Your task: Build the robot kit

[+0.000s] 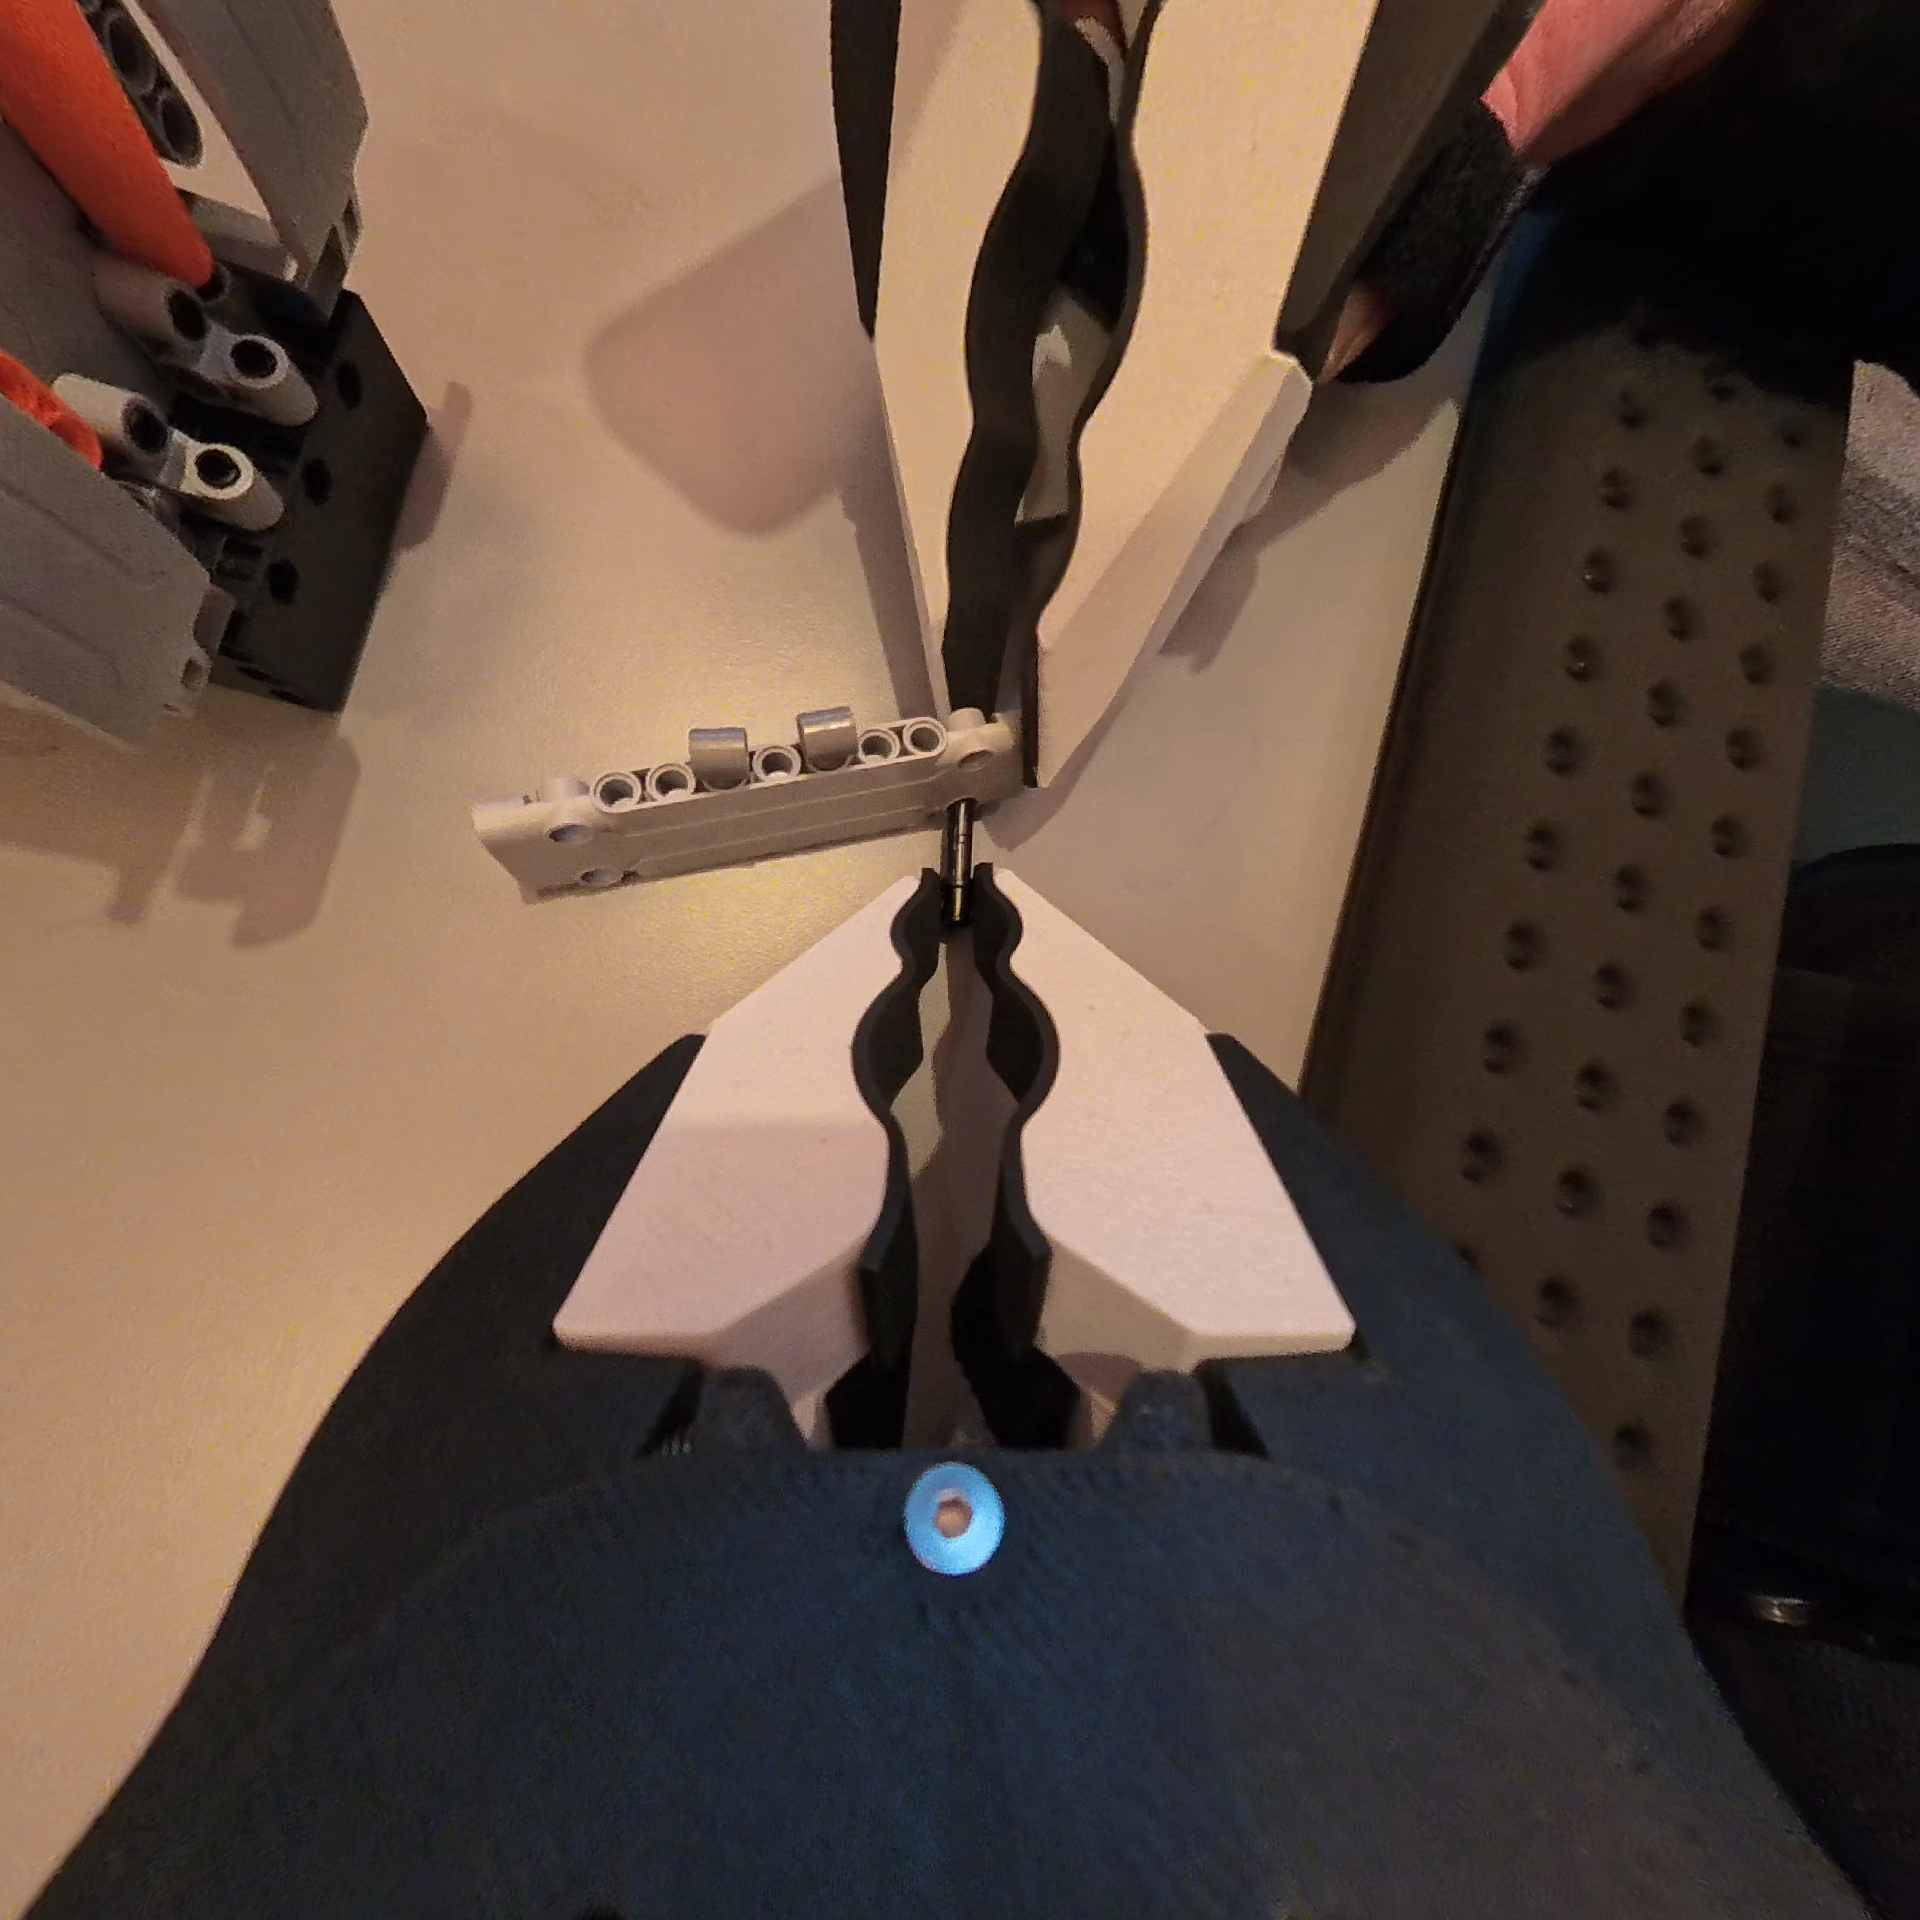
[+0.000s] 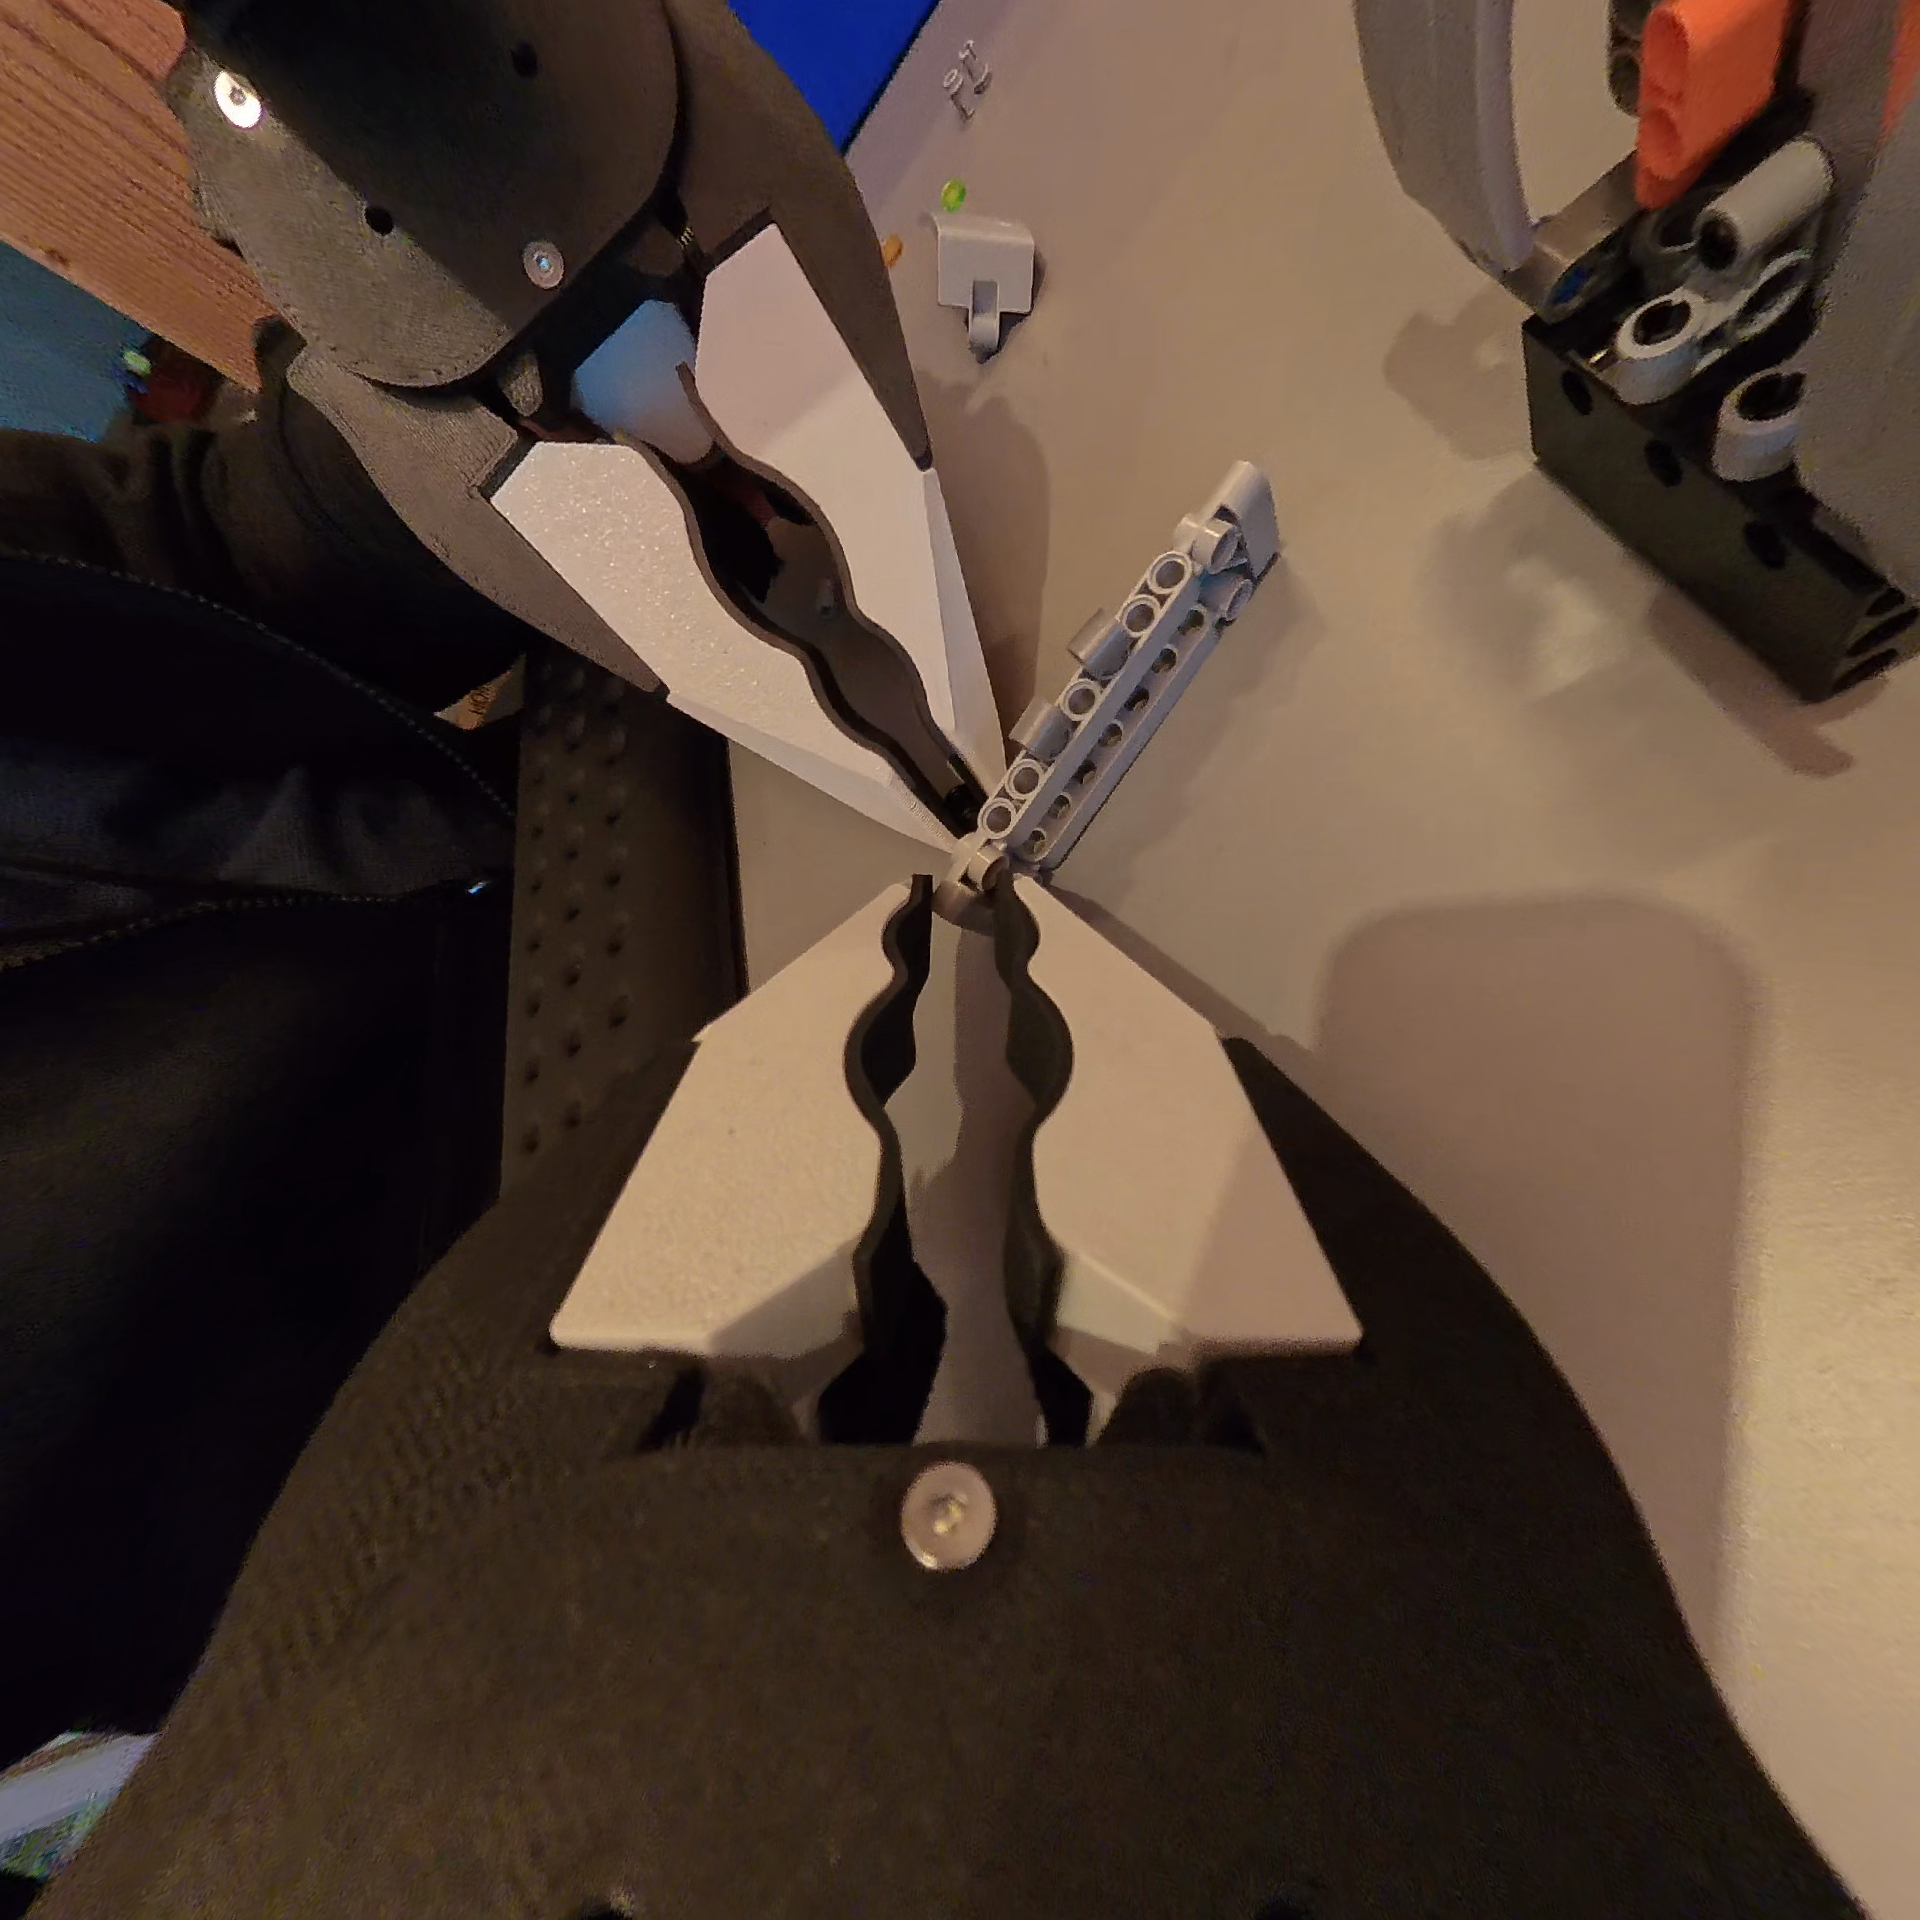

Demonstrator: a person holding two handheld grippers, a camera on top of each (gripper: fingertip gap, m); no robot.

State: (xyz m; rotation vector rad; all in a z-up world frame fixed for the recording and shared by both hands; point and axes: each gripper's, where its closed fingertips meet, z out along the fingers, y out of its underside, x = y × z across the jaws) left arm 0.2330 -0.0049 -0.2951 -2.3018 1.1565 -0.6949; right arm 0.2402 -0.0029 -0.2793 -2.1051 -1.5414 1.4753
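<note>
A light grey holed beam [image 1: 743, 805] is held just above the pale tabletop [image 1: 436, 1091], pinched at one end by the right gripper [image 2: 961, 883], whose two fingertips are closed on that end. A short black pin [image 1: 957, 852] sticks out of the beam near the held end, and the left gripper [image 1: 957, 896] has its tips shut on the pin's free end. The two grippers meet almost tip to tip over the table, near its edge.

The left wrist view shows the pin clearly as a bare black stub between beam and fingertips. In the right wrist view it is only a dark speck at the tips of the other gripper. This view shows the beam end-on from its held corner, with its row of round holes running away, six of which can be counted along the top face. From the left wrist view two small grey clips [image 1: 719, 750] stand up along the beam's far edge.

A larger built model [image 2: 1704, 343] of grey, black and orange pieces sits well apart on the table. It shows in both views, cut off by the frame edge.

Only the right wrist view takes in a small grey bracket piece [image 2: 982, 265], a tiny green stud [image 2: 953, 193] and a small grey connector [image 2: 968, 78], all lying farther back on the table. A dark perforated panel [image 1: 1621, 831] runs along the table's edge.
</note>
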